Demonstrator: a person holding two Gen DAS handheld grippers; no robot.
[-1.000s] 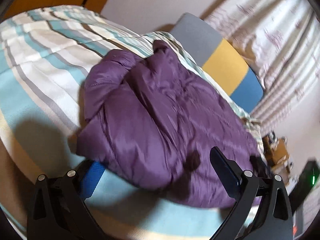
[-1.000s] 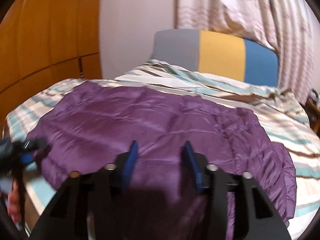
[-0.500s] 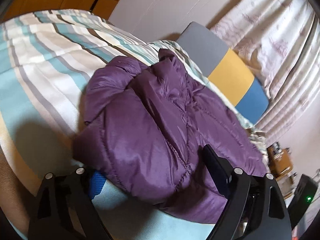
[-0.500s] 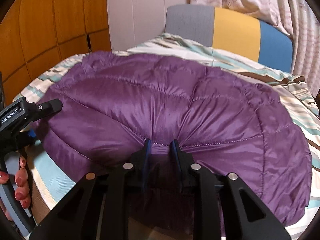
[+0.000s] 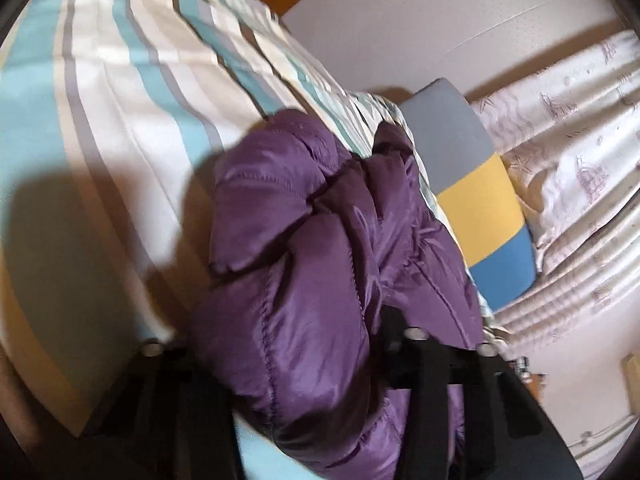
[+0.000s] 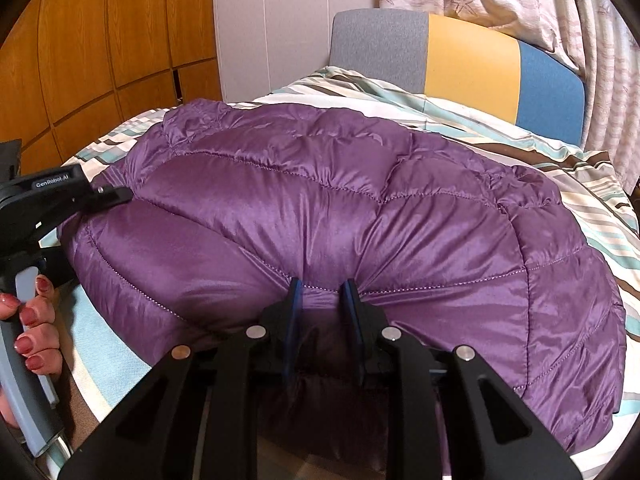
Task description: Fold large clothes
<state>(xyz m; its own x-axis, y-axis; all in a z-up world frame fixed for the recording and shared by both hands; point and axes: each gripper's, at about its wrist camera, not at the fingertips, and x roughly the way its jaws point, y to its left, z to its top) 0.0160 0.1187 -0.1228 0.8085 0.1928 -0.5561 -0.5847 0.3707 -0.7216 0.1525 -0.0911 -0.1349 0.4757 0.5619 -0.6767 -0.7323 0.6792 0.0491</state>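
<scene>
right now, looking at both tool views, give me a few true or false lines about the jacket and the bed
1. The purple jacket lies on a striped bedspread. True.
2. The right tool pinches a fold of the jacket's near edge. True.
3. The jacket is green. False: it is purple.
4. The headboard is grey, yellow and blue. True.
5. The left tool hangs clear of the jacket. False: its jaws are closing with jacket fabric between them.

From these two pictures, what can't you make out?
- Left wrist view: the left tongs, closing, have both tips buried under the purple jacket; the whole picture is blurred.
- Right wrist view: the jacket's near hem is hidden behind the right tongs.
- Underside against the striped bedding: unseen.
</scene>
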